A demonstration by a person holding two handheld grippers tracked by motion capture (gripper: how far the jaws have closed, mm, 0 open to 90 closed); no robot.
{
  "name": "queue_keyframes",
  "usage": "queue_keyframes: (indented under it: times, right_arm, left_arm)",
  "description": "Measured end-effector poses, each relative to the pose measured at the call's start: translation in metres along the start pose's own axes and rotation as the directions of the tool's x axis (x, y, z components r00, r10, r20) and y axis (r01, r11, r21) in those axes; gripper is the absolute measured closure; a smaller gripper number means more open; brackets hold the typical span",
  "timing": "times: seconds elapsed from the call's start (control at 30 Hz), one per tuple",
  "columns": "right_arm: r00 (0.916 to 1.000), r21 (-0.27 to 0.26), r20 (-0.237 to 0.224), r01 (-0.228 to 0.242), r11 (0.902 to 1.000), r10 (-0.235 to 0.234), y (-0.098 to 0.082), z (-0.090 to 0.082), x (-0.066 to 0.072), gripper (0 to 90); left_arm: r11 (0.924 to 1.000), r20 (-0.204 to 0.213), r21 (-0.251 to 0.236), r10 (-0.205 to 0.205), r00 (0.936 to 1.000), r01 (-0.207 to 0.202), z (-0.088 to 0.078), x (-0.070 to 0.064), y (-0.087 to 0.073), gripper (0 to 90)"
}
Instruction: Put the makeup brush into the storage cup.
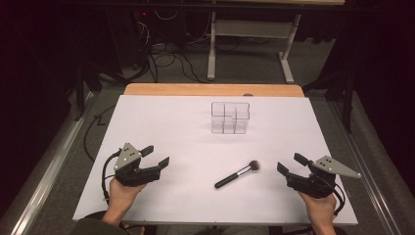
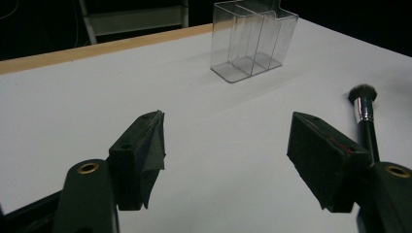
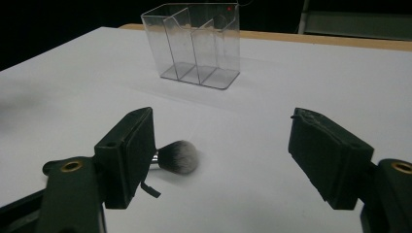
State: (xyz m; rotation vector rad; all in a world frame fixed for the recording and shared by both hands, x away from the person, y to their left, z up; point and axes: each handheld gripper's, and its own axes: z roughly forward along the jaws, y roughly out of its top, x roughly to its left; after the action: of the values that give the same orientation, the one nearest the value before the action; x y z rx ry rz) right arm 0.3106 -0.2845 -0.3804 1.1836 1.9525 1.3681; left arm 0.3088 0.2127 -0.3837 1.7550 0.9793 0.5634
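Observation:
A makeup brush (image 1: 238,173) with a black handle, silver ferrule and pale bristles lies on the white table (image 1: 186,122), near the front middle. A clear plastic organizer (image 1: 230,117) with several compartments stands upright and empty toward the back. My left gripper (image 1: 155,155) rests at the front left, open, holding nothing; the brush (image 2: 364,114) lies past its right jaw and the organizer (image 2: 252,39) stands ahead. My right gripper (image 1: 289,164) sits at the front right, open and empty; the brush's bristles (image 3: 180,156) show just beside its left jaw, with the organizer (image 3: 197,43) beyond.
The table has a wooden strip (image 1: 213,89) along its far edge. Behind it stand a white metal frame (image 1: 249,44) and loose cables (image 1: 166,58) on the floor. Dark floor and rails flank both sides.

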Motion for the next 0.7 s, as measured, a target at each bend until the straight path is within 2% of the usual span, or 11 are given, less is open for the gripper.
queue_keyframes:
  times: [0.7]
  right_arm:
    - [0.9999, -0.009, -0.009, -0.013, 0.9999, 0.013, -0.0001, -0.0007, -0.0004, 27.0]
  left_arm:
    - [0.9999, 0.007, -0.011, 0.001, 1.0, -0.001, -0.0046, -0.0028, -0.0004, 30.2]
